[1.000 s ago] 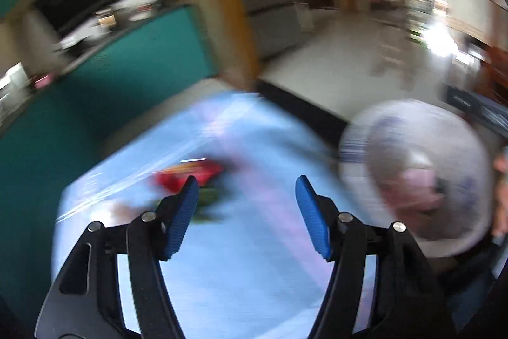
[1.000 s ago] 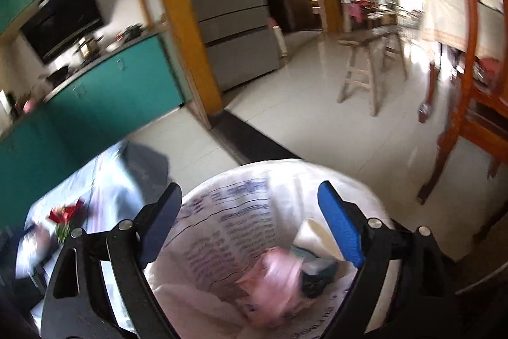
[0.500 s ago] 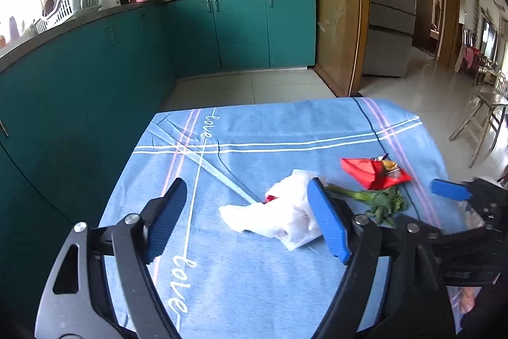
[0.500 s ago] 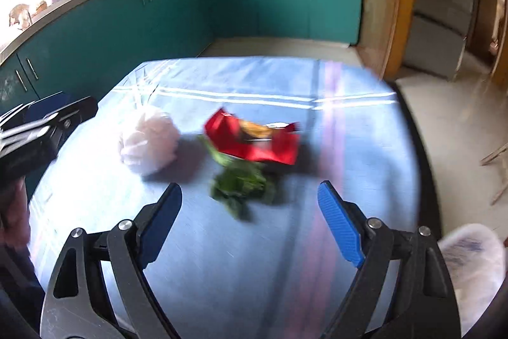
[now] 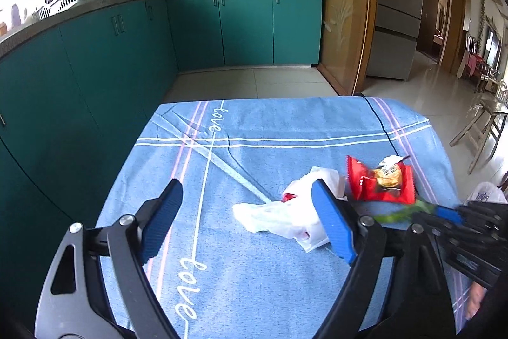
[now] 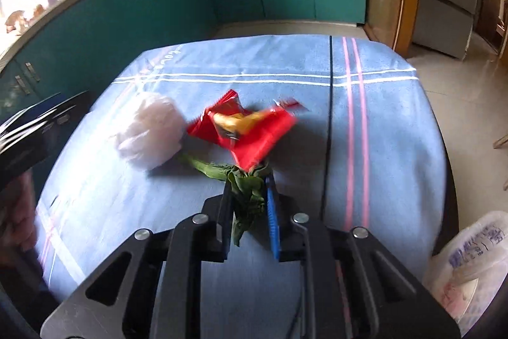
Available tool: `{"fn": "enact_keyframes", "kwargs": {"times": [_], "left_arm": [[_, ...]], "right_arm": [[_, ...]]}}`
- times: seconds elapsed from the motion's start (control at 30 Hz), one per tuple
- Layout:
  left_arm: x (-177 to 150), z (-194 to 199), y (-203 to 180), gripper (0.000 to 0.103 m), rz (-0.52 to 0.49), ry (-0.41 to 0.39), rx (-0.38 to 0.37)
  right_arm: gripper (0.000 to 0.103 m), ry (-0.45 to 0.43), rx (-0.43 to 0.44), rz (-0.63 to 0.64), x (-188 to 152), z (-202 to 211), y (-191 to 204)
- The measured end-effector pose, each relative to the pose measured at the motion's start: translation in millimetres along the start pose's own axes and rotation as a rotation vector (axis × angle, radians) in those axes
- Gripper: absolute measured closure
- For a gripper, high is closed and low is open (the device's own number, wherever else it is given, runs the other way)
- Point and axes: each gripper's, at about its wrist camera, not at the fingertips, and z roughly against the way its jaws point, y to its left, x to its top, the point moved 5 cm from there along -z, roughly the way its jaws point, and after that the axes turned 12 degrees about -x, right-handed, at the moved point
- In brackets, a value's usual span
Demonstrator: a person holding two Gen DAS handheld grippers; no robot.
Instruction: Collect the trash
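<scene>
Here the right claw [image 6: 246, 180] pinches the green leaf scrap [image 6: 244, 189], while the left claw [image 5: 246, 223] gapes empty beside the white bag [image 5: 279, 216].

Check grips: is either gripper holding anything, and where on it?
Right gripper is shut on the green leafy scrap, pinching its bunched leafy end; the stem trails toward the white bag. Left gripper is open, holding nothing.

We read the white cursive word "love" twice on the blue striped tablecloth [image 5: 285, 129], once near its far edge and once close by. The red snack wrapper [image 5: 385, 181] carries print too small for us to make out, and the blue print on the white plastic bin liner [image 6: 473, 250] is blurred.
</scene>
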Motion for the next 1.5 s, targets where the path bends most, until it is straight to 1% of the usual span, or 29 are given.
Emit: {"fn": "enact_keyframes", "kwargs": {"times": [0.07, 0.17, 0.2, 0.23, 0.27, 0.3, 0.37, 0.43, 0.5, 0.67, 0.7, 0.73, 0.77, 0.83, 0.93, 1.0, 1.2, 1.33, 1.5], "left_arm": [[0.5, 0.2, -3.2, 0.019, -0.011, -0.011, 0.002], [2.3, -2.6, -11.7, 0.015, -0.039, -0.03, 0.004], [2.3, -4.2, -14.6, 0.014, -0.044, -0.032, 0.001], [2.7, -7.5, -19.1, 0.013, -0.053, -0.03, -0.005], [2.8, -11.1, -23.4, 0.012, -0.061, -0.028, -0.012], [3.0, -14.7, -27.9, 0.012, -0.072, -0.026, -0.016], [0.9, -25.8, -37.4, 0.012, -0.111, -0.011, -0.014], [-3.2, -38.1, -43.1, 0.012, -0.141, 0.023, 0.005], [-6.8, -45.2, -44.9, 0.012, -0.149, 0.042, 0.017], [-15.0, -52.2, -47.1, 0.013, -0.142, 0.078, -0.013], [-16.8, -53.1, -47.5, 0.017, -0.142, 0.085, -0.013], [-19.3, -54.9, -47.9, 0.027, -0.146, 0.095, -0.013], [-20.9, -56.0, -47.9, 0.032, -0.15, 0.1, -0.017], [-24.6, -54.4, -49.9, 0.05, -0.164, 0.101, -0.032], [-26.1, -47.1, -54.2, 0.064, -0.192, 0.069, -0.023], [-27.6, -40.7, -57.0, 0.067, -0.215, 0.052, -0.015], [-23.4, -12.9, -67.8, 0.068, -0.268, -0.019, -0.006], [-20.0, 2.0, -73.7, 0.068, -0.269, -0.051, -0.029], [-22.1, 6.7, -79.1, 0.068, -0.279, -0.053, -0.041]], "right_arm": [[0.083, -0.003, 0.011, 0.01, -5.1, 15.2, -10.8], [0.081, -0.01, 0.091, 0.028, -12.5, 31.4, -21.1], [0.07, -0.011, 0.105, 0.026, -14.6, 32.8, -24.3], [0.046, -0.018, 0.092, 0.014, -18.1, 35.4, -28.4], [0.034, -0.024, 0.072, 0.003, -17.7, 33.3, -33.0], [0.027, -0.028, 0.047, -0.001, -18.4, 31.6, -35.6], [0.027, -0.011, 0.028, 0.013, -21.8, 28.3, -35.7], [0.027, 0.0, -0.014, 0.028, -24.3, 22.0, -34.0], [0.026, 0.017, -0.046, 0.039, -25.0, 15.9, -32.6], [0.026, 0.049, -0.064, 0.044, -31.2, 4.8, -29.4], [0.026, 0.055, -0.069, 0.047, -32.5, 1.7, -28.2], [0.026, 0.06, -0.073, 0.053, -34.0, -1.3, -26.3], [0.026, 0.063, -0.077, 0.059, -35.1, -3.1, -24.3], [0.026, 0.059, -0.089, 0.073, -36.6, -5.0, -20.6], [0.026, 0.047, -0.106, 0.09, -37.6, -6.9, -16.3], [0.026, 0.038, -0.11, 0.094, -38.6, -7.8, -13.2], [0.026, 0.008, -0.126, 0.134, -41.4, -6.3, -3.6], [0.026, 0.005, -0.126, 0.144, -42.6, -7.1, -0.7], [0.044, 0.012, -0.108, 0.146, -44.6, -7.9, 1.3]]}}
